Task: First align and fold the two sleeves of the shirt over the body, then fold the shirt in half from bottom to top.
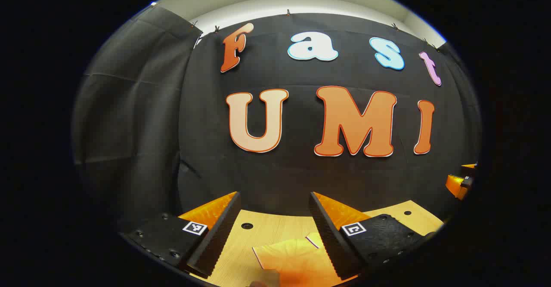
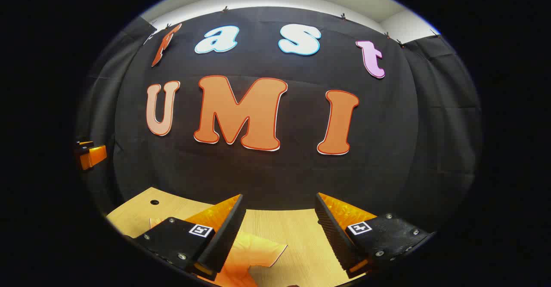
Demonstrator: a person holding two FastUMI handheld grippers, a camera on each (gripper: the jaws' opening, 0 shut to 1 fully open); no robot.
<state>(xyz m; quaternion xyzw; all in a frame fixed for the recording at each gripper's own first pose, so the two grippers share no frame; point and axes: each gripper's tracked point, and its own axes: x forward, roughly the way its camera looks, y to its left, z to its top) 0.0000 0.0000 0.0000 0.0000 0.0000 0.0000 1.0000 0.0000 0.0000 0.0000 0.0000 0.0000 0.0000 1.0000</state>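
Observation:
An orange shirt lies on a light wooden table. In the left gripper view a sleeve of the shirt [image 1: 297,259] with a thin dark-edged cuff lies low between the fingers of my left gripper [image 1: 273,203], which is open and held above the cloth. In the right gripper view another sleeve of the shirt [image 2: 254,252] reaches out from under the left finger of my right gripper [image 2: 280,205], also open and above the table. Most of the shirt's body is hidden below both views. At the right edge of the left gripper view part of the other gripper [image 1: 459,183] shows.
The wooden table [image 1: 254,239] has small dark round holes [image 1: 247,226] and ends at the black cloth wall close behind. Bare wood [image 2: 297,235] lies ahead of the right gripper. The other gripper [image 2: 89,153] shows at the far left.

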